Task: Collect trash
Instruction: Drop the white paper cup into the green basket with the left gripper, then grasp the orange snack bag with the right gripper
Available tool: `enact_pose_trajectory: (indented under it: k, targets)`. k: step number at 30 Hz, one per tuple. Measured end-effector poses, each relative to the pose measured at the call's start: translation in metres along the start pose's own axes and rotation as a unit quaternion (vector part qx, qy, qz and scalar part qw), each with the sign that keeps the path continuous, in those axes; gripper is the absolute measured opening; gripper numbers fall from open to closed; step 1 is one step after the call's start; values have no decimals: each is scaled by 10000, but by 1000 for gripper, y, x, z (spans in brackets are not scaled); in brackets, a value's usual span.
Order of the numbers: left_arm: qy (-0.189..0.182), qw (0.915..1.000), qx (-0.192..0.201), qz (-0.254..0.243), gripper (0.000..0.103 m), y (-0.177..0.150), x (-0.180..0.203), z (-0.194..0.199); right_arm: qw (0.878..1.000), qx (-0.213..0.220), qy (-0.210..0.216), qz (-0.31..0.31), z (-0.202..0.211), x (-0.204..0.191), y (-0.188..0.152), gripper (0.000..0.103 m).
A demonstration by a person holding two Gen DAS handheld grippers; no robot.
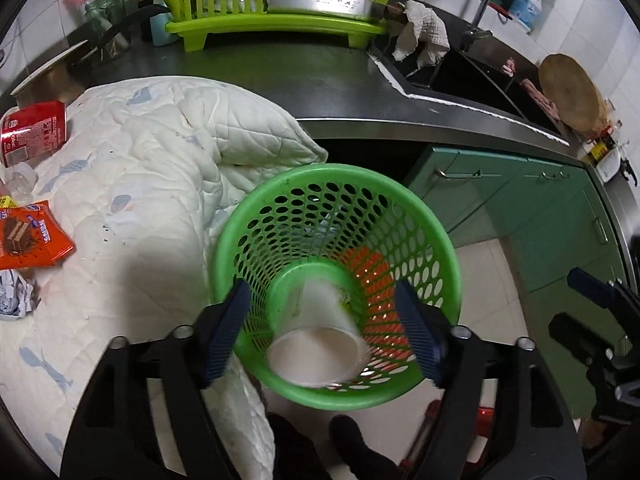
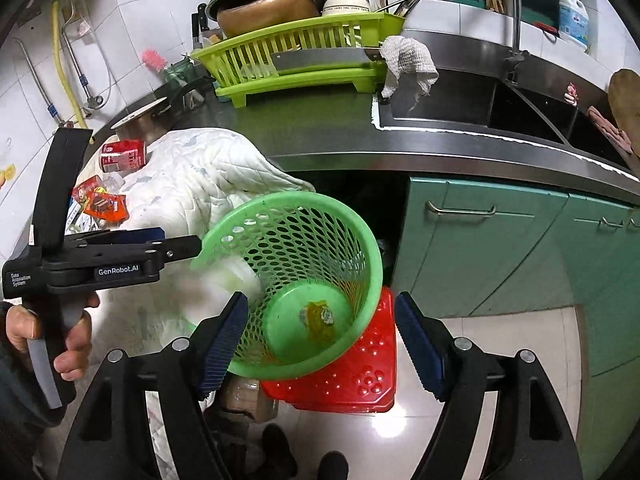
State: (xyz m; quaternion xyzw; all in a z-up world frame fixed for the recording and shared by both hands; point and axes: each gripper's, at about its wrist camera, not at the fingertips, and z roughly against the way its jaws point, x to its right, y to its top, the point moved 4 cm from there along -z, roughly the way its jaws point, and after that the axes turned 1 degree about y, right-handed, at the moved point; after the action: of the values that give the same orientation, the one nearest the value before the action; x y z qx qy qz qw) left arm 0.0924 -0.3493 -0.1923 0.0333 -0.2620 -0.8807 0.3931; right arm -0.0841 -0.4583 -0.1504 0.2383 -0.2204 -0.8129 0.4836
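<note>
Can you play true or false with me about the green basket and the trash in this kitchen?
1. The green basket has lots of holes in its side. True.
2. The basket is full to the top with trash. False: only a scrap of yellow wrapper shows on its bottom in the right wrist view, and a white cup is at its mouth in the left wrist view.
3. A red can lies on its side on the white quilt. True.
4. The right gripper is squeezing the can. False: its jaws are wide open near the basket.
5. The dish rack is blue. False: it is lime green.
</note>
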Motion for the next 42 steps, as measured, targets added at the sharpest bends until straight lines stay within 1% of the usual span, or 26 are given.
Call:
enact_pose_trajectory:
  k: [2,6,9,14,16,22,25,32,37,40,42]
  targets:
    - [-81,10000,44,19,77,0,0,2,10000,4,13,0,0,-1,0,73]
    - [-47,9999,138,46,78,0,-5,13,10000,45,71,47,1,-8,4,73]
    - [-28,9995,280,140,78,0,-15,29,9998,85,131,134,2,-15,8,73]
    - [189,9981,515,289,78,0,-39,59,9989,130,305,317,0,-34,15,73]
    - [334,9971,597,341,78,-2,-49,69,9984,134,385,401,-2,-44,18,75]
    - [646,9922,806,697,78,-13,-90,100,9952,122,656,710,-11,-80,28,75]
    - [783,9883,940,909,78,-20,-112,116,9928,120,784,895,-15,-100,33,75]
    - [1179,9753,1188,1439,78,-44,-168,153,9842,109,1149,1341,-30,-152,47,75]
    - [1462,9636,1274,1839,78,-65,-208,174,9753,60,1454,1662,-45,-194,57,75]
    - [1611,9547,1298,2138,78,-78,-234,185,9691,37,1641,1841,-55,-220,64,75]
    - [1687,9505,1305,2259,78,-85,-244,189,9646,17,1749,1973,-61,-239,68,73]
